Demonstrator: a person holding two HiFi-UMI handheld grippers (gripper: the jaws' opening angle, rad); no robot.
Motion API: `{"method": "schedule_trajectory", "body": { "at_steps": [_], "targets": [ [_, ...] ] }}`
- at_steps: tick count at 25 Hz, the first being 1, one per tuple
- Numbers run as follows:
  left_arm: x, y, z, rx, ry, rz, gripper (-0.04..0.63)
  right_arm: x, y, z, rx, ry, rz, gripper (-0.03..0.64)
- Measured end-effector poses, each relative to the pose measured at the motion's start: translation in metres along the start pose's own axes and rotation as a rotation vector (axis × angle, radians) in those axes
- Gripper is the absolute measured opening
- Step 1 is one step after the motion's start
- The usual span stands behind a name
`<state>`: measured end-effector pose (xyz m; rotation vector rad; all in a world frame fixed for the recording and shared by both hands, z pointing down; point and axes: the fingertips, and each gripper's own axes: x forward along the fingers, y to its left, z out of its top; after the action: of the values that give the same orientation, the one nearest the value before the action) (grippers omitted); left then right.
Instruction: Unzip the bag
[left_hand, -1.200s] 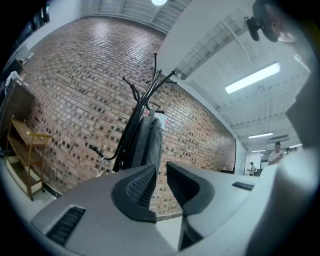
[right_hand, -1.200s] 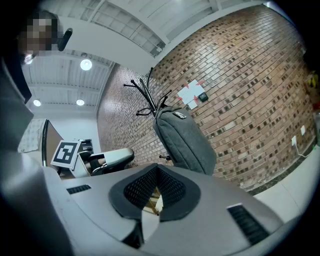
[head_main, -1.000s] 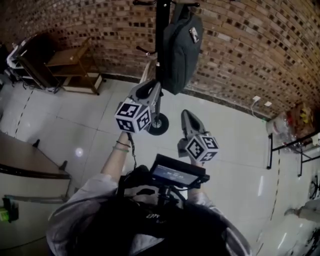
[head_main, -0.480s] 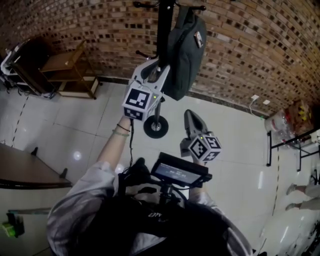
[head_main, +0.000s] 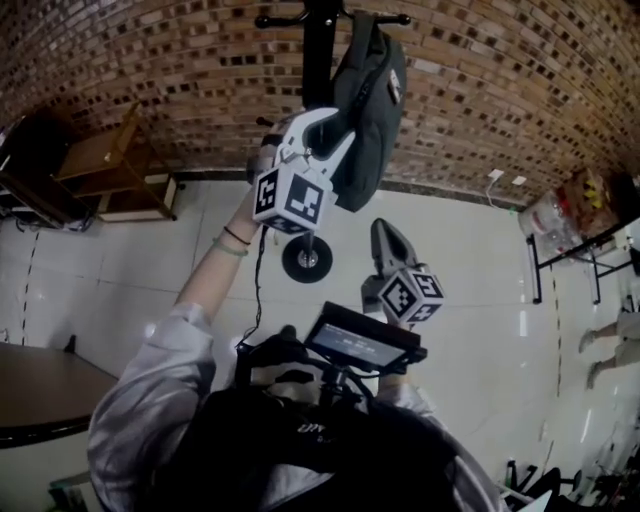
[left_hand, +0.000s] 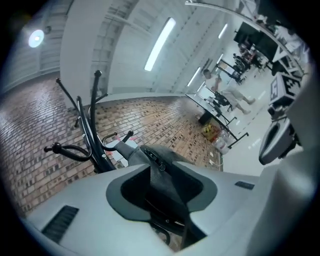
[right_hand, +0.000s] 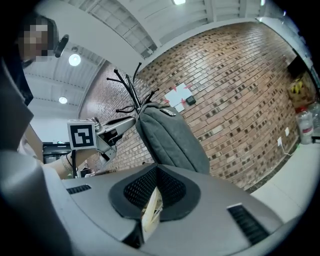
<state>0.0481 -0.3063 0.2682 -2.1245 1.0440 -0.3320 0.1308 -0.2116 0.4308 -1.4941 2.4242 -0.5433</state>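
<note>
Left gripper (head_main: 345, 135), jaws opening, the bag (head_main: 378, 90) apparently between them; right gripper (head_main: 385, 230) closed, empty.

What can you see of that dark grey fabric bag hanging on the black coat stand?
The dark grey fabric bag is a slim, long pack hanging from a hook of the black coat stand, before a brick wall. A small light tag sits near its top. The left gripper is at its edge, jaws opening with its fabric between them.
</note>
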Motion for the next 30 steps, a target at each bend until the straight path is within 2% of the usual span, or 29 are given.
{"method": "schedule_trajectory", "body": {
  "at_steps": [3,9,15,21,26,30],
  "targets": [
    [0.009,-0.001,-0.008,0.080,-0.013,-0.048,0.126,0.007,-0.001,0.000,0.005,-0.021,-0.036,-0.002],
    [0.015,0.002,-0.007,0.127,-0.058,-0.097,0.126,0.020,0.008,0.005,-0.007,-0.045,-0.079,-0.001],
    [0.021,0.002,-0.009,0.207,-0.089,-0.135,0.126,0.032,0.015,0.003,-0.018,-0.054,-0.116,0.000],
    [0.026,0.002,-0.007,0.303,-0.082,-0.169,0.126,0.029,0.016,0.001,-0.013,-0.066,-0.152,0.000],
    [0.030,-0.002,-0.002,0.372,-0.072,-0.162,0.124,0.028,0.017,0.000,-0.006,-0.071,-0.156,0.000],
    [0.031,-0.002,-0.004,0.386,-0.060,-0.152,0.118,0.031,0.017,0.001,-0.010,-0.069,-0.146,0.000]
  ]
}}
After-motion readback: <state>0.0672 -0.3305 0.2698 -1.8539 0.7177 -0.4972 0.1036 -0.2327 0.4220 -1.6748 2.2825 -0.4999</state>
